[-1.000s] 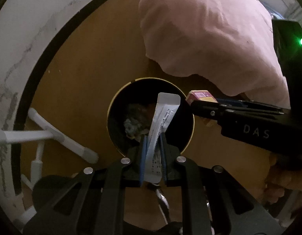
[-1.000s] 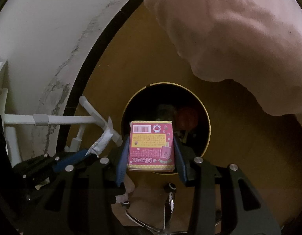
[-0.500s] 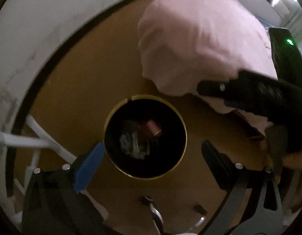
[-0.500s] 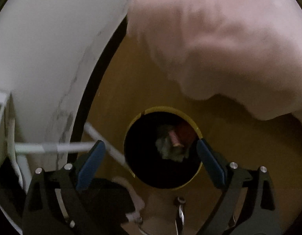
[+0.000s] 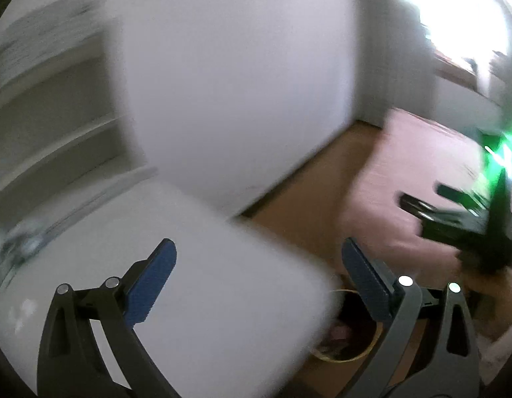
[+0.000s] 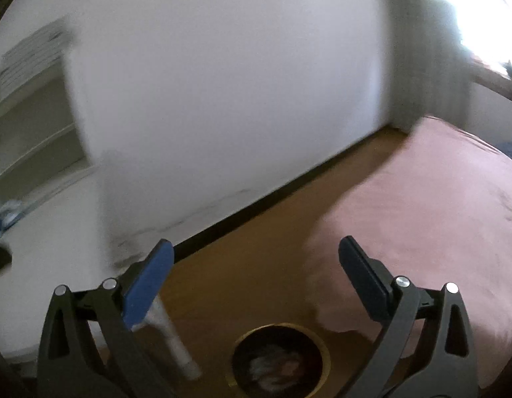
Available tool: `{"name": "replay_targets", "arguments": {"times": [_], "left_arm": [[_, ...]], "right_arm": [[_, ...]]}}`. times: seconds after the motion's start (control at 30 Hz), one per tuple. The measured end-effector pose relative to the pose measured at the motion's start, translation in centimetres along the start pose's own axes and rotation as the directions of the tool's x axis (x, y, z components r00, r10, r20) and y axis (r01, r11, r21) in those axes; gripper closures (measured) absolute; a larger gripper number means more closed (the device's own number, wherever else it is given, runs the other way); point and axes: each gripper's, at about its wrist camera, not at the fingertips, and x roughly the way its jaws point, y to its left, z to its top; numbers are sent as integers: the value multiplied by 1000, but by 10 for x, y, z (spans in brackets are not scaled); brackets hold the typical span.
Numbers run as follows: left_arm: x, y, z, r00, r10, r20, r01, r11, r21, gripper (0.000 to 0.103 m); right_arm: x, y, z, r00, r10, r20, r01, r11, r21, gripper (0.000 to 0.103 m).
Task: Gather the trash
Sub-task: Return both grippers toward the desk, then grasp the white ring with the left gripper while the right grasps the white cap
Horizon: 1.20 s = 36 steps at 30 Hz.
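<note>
Both of your grippers are empty. The left gripper (image 5: 257,275) has its fingers spread wide with nothing between them. The right gripper (image 6: 256,273) is opening its jaws, and nothing sits between them either. The round black waste bin with a gold rim (image 6: 278,361) stands on the brown wooden floor (image 6: 256,265), below and in front of the right gripper, beside the pink bedding (image 6: 421,215). Pale and pinkish trash (image 6: 275,369) lies inside it. Judged step: drop-off complete. Next, locate further trash; the blurred white tabletop (image 5: 206,282) on your left is the likely place to search.
</note>
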Motion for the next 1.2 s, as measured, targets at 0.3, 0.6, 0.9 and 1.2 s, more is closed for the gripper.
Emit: {"name": "replay_targets", "arguments": {"times": [0.3,0.6,0.9,1.2], "left_arm": [[-56,209,-79,914,345,-211,-402,835,-377,6],[-50,295,-118,870,342,-356,-469,797,-380,6],[-18,342,-117,874,310,-374,-439,834,-335,25],[-25,372,-116,898,278,-342,-401,838,-370,65]], "right_arm": [[33,218,6,896,387,-218,-426,887,-177,7],[26,398,-16,756,516,-403,-652,654,-385,7],[38,438,-16,748,492,-446,-659,633,-406,7],[46,481,-32,730,469,-496,-679,577,-454,9]]}}
